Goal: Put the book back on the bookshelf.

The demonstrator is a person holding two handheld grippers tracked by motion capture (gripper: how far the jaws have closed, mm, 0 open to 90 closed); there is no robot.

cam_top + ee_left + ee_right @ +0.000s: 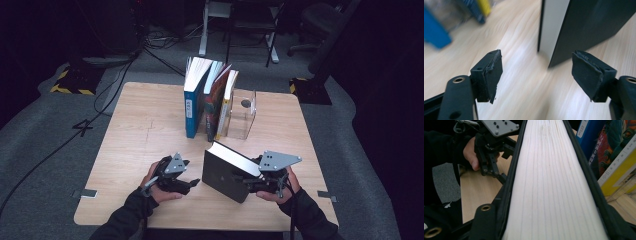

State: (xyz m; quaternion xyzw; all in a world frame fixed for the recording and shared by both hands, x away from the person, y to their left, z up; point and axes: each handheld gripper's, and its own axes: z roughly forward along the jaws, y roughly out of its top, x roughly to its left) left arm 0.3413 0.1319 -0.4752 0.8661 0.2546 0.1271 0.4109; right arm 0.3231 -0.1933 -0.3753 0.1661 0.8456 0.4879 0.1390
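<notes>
The book (pixel 226 172) in my right hand-held gripper (pixel 255 181), lower centre of the high view, has a plain black cover and a white page block; in the right gripper view the page edges show fine grey lengthwise lines. My left hand-held gripper (pixel 186 181) is black with a grey plate on top; its pads (pixel 492 75) are matt black. The bench (pixel 145 130) is pale wood with a light grain pattern. In the row at upper centre, the leftmost book (pixel 192 107) is blue with a white spine label, the next book (pixel 214 107) is red with a multicoloured picture, and the last book (pixel 226 107) is white and yellow. The bookend (pixel 243 117) beside them is clear. The floor (pixel 45 130) is grey. My sleeves (pixel 127 217) are black.
</notes>
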